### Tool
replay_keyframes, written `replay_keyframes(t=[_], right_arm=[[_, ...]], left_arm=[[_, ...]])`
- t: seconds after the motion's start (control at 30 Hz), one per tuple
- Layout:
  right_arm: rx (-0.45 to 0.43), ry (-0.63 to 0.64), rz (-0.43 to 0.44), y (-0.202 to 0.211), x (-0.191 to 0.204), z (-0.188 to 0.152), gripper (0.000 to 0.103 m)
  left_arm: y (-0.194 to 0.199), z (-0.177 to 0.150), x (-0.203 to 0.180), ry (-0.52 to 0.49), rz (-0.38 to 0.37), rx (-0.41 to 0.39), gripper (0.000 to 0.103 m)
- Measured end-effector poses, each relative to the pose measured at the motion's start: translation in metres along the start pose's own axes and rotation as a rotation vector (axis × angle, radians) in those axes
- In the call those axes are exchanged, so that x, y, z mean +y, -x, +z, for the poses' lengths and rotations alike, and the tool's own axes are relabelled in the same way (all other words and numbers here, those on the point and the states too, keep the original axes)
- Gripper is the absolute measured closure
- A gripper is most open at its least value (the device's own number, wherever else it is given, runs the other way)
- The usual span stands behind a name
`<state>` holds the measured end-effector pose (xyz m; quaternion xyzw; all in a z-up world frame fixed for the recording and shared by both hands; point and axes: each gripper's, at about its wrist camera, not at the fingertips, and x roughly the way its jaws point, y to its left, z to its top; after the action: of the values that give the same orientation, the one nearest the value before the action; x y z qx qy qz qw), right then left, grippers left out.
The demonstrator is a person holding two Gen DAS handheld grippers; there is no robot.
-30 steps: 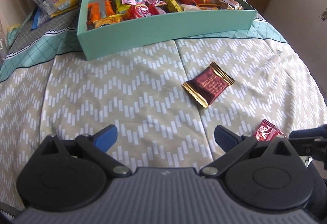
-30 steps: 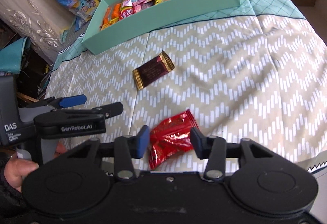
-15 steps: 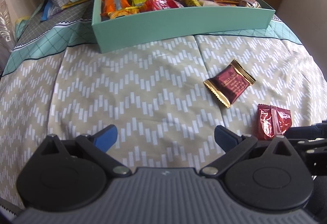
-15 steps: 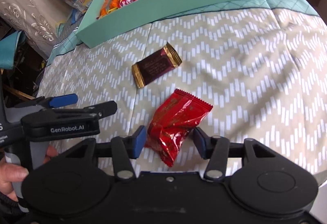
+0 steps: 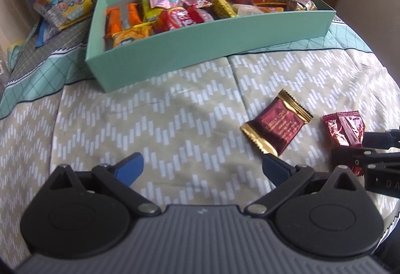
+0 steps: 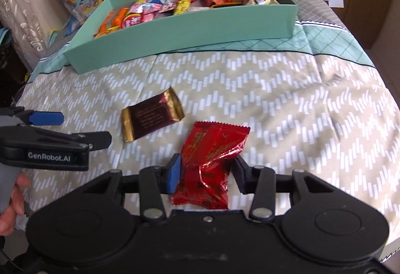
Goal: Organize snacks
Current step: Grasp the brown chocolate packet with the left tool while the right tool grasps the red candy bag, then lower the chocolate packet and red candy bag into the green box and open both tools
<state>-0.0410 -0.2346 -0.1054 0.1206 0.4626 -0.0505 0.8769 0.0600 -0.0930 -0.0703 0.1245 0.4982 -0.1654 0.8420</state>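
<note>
Left gripper hangs spread wide over the zigzag bedspread, nothing between its blue pads, and its right pad sits just beside the gold-edged maroon packet. Beyond it, the mint-green box is packed with wrapped snacks; a red wrapper in there carries white lettering too blurred to read. Cartoon-pup snack bags lie behind the box's left end. At the right edge, the red foil packet pokes up out of the other tool's black arms.

Over to the right wrist view: the right gripper is closing on that red foil packet, the blue pad already on its left flank, the dark pad at its right, foil crumpling between them. That looks like a pickup in progress, I'd say, bound for the mint-green box. To do it well: squeeze the body, not the flimsy crimped end, lift clear of the bedspread before carrying, and clear the box's near wall (it stands fairly tall) before letting go. The maroon packet lies just up-left, apart from the red one, so it shouldn't get dragged. Readable writing: "GenRobot.AI" on the left tool's body, held in a hand. Printing on both packets is too fine to make out.
</note>
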Motion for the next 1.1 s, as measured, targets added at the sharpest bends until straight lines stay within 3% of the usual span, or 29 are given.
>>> replay_keyframes(t=[0.17, 0.37, 0.4, 0.47, 0.5, 0.53, 0.77, 1.1], right_arm=[[-0.021, -0.043, 0.012, -0.005, -0.019, 0.009, 0.059], [-0.039, -0.083, 0.052, -0.007, -0.034, 0.015, 0.059], [-0.041, -0.083, 0.054, -0.008, -0.035, 0.016, 0.059], [-0.048, -0.086, 0.057, -0.008, -0.035, 0.017, 0.059], [-0.052, -0.087, 0.06, -0.008, -0.036, 0.017, 0.059], [-0.055, -0.085, 0.061, -0.008, -0.036, 0.018, 0.059], [-0.065, -0.089, 0.07, -0.012, -0.034, 0.024, 0.059], [-0.097, -0.05, 0.142, 0.007, -0.024, 0.053, 0.059]], left_arm=[[-0.012, 0.015, -0.031, -0.128, -0.01, -0.014, 0.001], [-0.027, 0.027, -0.05, -0.231, -0.04, 0.009, 0.013], [-0.027, 0.028, -0.051, -0.233, -0.056, 0.004, 0.017], [-0.026, 0.03, -0.052, -0.23, -0.128, -0.001, 0.041], [-0.024, 0.031, -0.054, -0.235, -0.142, -0.008, 0.063], [-0.023, 0.032, -0.056, -0.245, -0.13, -0.014, 0.066], [-0.02, 0.035, -0.041, -0.1, -0.188, 0.004, 0.066], [0.007, 0.054, -0.012, -0.014, -0.17, -0.051, 0.066]])
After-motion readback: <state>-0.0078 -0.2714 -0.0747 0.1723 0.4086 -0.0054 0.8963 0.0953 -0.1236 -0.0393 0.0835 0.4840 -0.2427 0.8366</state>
